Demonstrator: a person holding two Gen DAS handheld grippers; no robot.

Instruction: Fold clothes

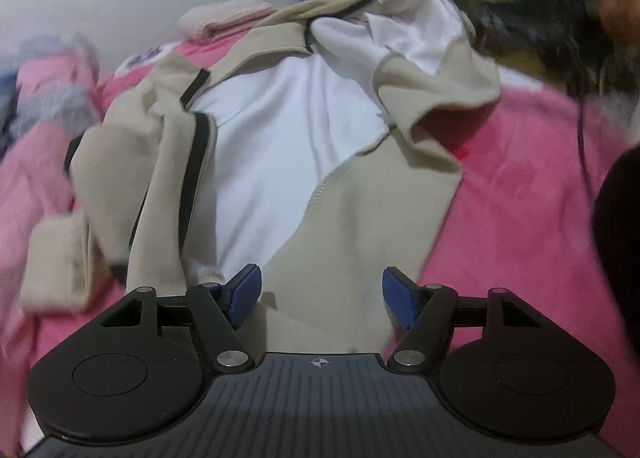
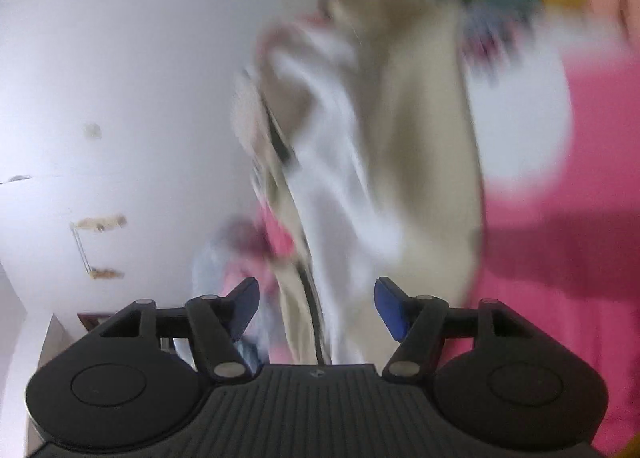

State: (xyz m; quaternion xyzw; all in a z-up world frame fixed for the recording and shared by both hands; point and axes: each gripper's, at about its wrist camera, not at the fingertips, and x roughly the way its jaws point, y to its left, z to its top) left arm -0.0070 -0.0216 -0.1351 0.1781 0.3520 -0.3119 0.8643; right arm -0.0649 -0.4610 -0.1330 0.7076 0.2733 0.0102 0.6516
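Observation:
A beige jacket (image 1: 360,218) with a white lining (image 1: 276,138) and black zip trims lies spread open on a pink bed cover (image 1: 520,198). My left gripper (image 1: 320,292) stands open just above the jacket's near beige hem; its blue pads are wide apart and nothing is pinched between them. The right wrist view is heavily blurred. In it the same jacket (image 2: 404,146) runs away from the camera. My right gripper (image 2: 316,300) is open over the jacket's near end, with no cloth gripped. The pink cover (image 2: 568,266) fills the right side.
A folded pale pink towel (image 1: 224,18) lies beyond the jacket. A heap of mixed clothes (image 1: 48,98) sits at the left. A person's dark hair (image 1: 560,26) and dark sleeve (image 1: 620,242) are at the right. A white wall (image 2: 120,98) is seen left of the right gripper.

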